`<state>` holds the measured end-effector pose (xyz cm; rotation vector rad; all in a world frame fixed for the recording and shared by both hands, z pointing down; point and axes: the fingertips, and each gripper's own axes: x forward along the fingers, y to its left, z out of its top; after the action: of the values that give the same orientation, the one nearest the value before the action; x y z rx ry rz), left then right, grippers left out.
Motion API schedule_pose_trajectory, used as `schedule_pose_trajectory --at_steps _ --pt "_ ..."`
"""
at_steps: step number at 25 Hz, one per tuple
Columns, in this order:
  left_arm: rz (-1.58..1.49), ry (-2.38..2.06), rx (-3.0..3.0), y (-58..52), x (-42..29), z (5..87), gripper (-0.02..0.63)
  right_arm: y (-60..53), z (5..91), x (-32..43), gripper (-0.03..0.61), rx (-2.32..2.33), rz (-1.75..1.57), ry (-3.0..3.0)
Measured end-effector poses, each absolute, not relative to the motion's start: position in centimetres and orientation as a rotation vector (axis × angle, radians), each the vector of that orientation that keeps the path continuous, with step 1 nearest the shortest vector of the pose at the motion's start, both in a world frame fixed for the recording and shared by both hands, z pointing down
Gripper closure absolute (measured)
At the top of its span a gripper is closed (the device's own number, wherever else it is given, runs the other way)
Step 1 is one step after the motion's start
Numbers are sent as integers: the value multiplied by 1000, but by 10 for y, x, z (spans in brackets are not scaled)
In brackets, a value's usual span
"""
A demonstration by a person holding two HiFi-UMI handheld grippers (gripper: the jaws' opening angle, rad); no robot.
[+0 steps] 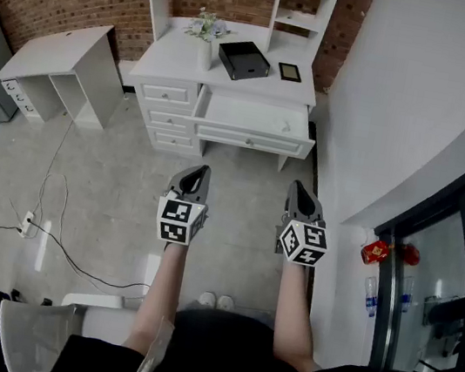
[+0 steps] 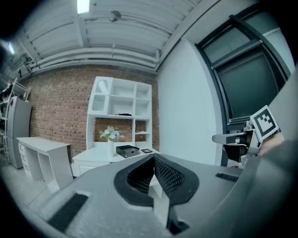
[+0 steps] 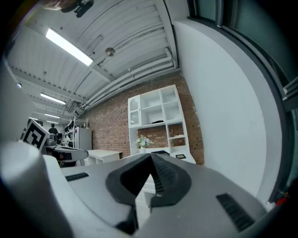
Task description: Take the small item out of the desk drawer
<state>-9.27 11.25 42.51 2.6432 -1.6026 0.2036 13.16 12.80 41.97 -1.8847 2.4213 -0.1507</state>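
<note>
The white desk (image 1: 233,79) stands ahead against the brick wall, its wide top drawer (image 1: 249,137) pulled open. A small pale item (image 1: 283,126) lies inside near the drawer's right side; its shape is too small to make out. My left gripper (image 1: 201,170) and right gripper (image 1: 299,187) hang side by side over the floor, well short of the drawer. Both are shut with nothing between the jaws. In the left gripper view the left gripper (image 2: 153,157) points at the desk (image 2: 100,155). The right gripper (image 3: 151,156) also faces the desk (image 3: 160,153), which is partly hidden behind it.
On the desktop stand a black tray (image 1: 243,59), a vase of flowers (image 1: 207,31) and a small dark frame (image 1: 289,72). A second white desk (image 1: 59,63) stands at the left. Cables (image 1: 32,222) trail over the floor. A white wall (image 1: 405,104) runs along the right.
</note>
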Motion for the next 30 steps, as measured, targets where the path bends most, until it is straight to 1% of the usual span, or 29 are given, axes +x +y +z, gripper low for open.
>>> schedule_pose_trajectory --at_steps 16,30 --pt "221 -1584 2646 103 -91 429 604 118 421 131 581 -1876 -168 2408" --pt "233 -1570 2629 90 -105 443 604 106 433 125 580 -1910 -211 2384"
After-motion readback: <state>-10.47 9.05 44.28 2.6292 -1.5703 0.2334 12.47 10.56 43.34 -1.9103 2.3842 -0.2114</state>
